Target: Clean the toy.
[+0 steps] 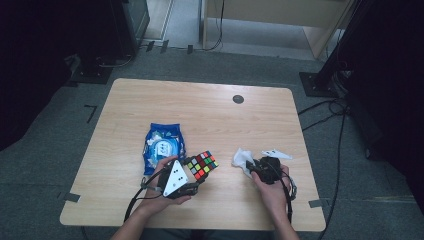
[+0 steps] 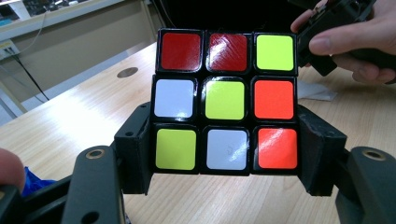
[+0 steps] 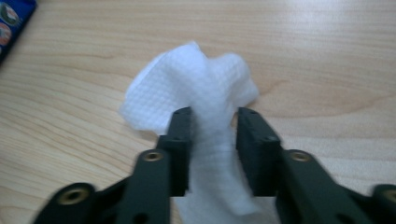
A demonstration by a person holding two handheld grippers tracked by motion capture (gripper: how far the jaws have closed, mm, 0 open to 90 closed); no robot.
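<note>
Two grippers (image 1: 192, 172) (image 1: 251, 167) pinch cube (image 2: 225, 102) and wipe (image 3: 196, 88).

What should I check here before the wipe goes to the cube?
1. Cube clamped in left hand-held gripper: ok, a jaw presses each side.
2. Cube face turned clear for wiping: ok in the left gripper view.
3. Wipe between the jaws of the right hand-held gripper: ok.
4. Firm hold on wipe: cannot tell; the frame is blurred, with a gap between the jaws.
5. Wipe lifted off table: not ok, it lies on the wood.
6. Pack out of the way: ok, left of the cube.
</note>
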